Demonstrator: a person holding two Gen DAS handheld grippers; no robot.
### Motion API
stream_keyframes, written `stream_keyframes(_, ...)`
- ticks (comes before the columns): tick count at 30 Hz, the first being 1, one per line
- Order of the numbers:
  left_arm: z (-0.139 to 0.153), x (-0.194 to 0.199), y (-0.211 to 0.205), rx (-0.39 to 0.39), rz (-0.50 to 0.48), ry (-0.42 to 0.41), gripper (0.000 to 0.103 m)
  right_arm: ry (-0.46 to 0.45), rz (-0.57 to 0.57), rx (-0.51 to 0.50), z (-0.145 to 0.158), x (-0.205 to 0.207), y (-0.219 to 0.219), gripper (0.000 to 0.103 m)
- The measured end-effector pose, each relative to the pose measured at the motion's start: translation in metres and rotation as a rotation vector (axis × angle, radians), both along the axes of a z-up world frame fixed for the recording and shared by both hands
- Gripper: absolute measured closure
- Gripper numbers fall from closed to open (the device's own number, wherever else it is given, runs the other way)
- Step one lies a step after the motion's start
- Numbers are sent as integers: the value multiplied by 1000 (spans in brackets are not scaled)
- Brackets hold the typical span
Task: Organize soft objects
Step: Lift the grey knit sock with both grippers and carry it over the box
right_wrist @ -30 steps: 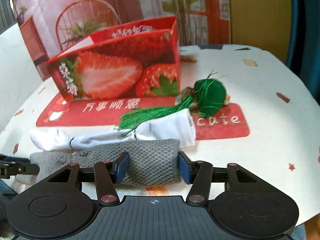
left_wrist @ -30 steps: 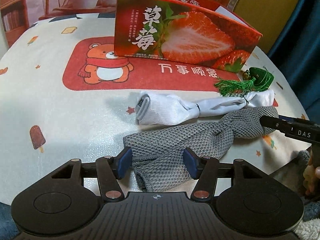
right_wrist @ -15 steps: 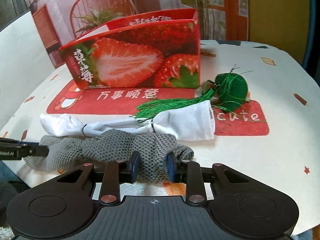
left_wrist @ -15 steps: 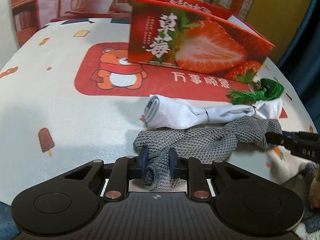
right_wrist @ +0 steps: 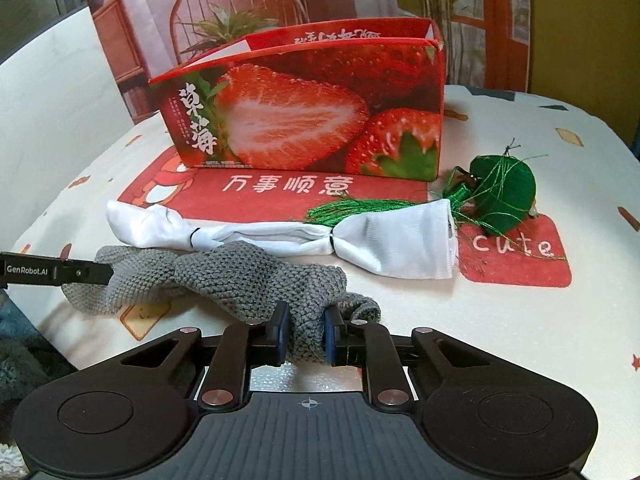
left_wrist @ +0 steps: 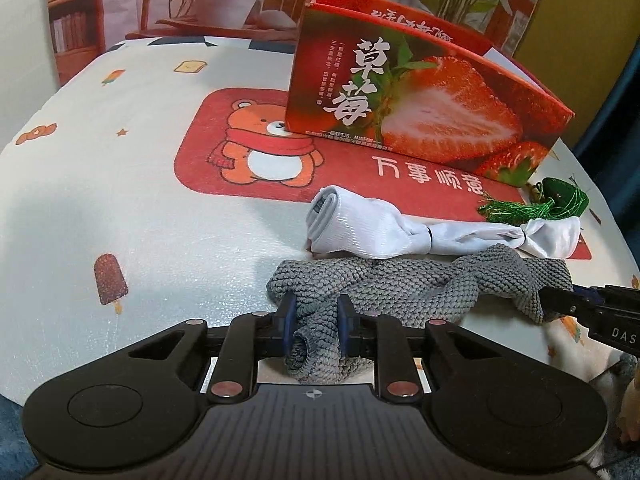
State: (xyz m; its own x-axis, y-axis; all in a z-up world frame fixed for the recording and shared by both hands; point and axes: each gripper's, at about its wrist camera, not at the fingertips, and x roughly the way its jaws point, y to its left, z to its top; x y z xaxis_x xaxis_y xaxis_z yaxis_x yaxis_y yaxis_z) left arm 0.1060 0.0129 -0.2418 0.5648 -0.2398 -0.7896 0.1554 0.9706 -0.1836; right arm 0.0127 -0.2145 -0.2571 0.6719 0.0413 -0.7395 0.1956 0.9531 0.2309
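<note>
A grey knitted cloth (left_wrist: 400, 284) lies bunched along the table's front edge; it also shows in the right wrist view (right_wrist: 224, 276). My left gripper (left_wrist: 316, 320) is shut on its left end. My right gripper (right_wrist: 303, 332) is shut on its right end, and its fingers (left_wrist: 568, 300) show at the right of the left wrist view. Behind the cloth lies a white twisted cloth (left_wrist: 400, 232) (right_wrist: 320, 236), and a green tasselled ball (left_wrist: 560, 200) (right_wrist: 500, 196) rests against it. An open red strawberry box (left_wrist: 420, 108) (right_wrist: 304, 120) stands behind them.
The table (left_wrist: 120, 208) has a white patterned cover with a red bear mat under the box. The table's front edge is just below both grippers. A chair and potted plants stand behind the table.
Both grippers closed on the ends of the grey knitted cloth, which were between open jaws a second ago. The cloth has bunched and lifted a little at both ends.
</note>
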Motion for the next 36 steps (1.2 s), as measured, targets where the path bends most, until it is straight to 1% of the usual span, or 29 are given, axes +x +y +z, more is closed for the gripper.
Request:
stream_keyframes(7, -1, 0, 3, -15, 4, 3, 80, -5, -30, -29, 2, -2, 1, 85)
stream_keyframes(8, -2, 0, 2, -12, 3, 2, 80, -5, -35, -29, 2, -2, -1, 84)
stream_keyframes(9, -2, 0, 3, -10, 2, 2, 80, -4, -40, -28, 2, -2, -2, 81)
stream_keyframes(15, -2, 0, 3, -19, 2, 3, 81, 9, -31, -32, -1, 1, 0, 80)
stream_keyframes(18, -2, -1, 5, -31, 2, 3, 83, 9, -29, -24, -1, 1, -1, 82)
stream_keyframes(21, -1, -3, 5, -34, 0, -8, 84, -3, -20, -16, 1, 0, 0, 89)
stream_keyframes(22, 1, -4, 5, -36, 0, -16, 85, -9, -14, -14, 2, -1, 0, 91)
stream_keyframes(26, 10, -10, 6, -42, 0, -58, 85, -58, -4, -11, 10, -5, 1, 92)
stream_keyframes(32, 35, -18, 9, -69, -3, -155, 85, -156, -18, 0, 29, -14, -5, 93)
stream_keyframes(36, 51, -20, 9, -72, -3, -214, 85, -209, -13, -15, 43, -14, -7, 93)
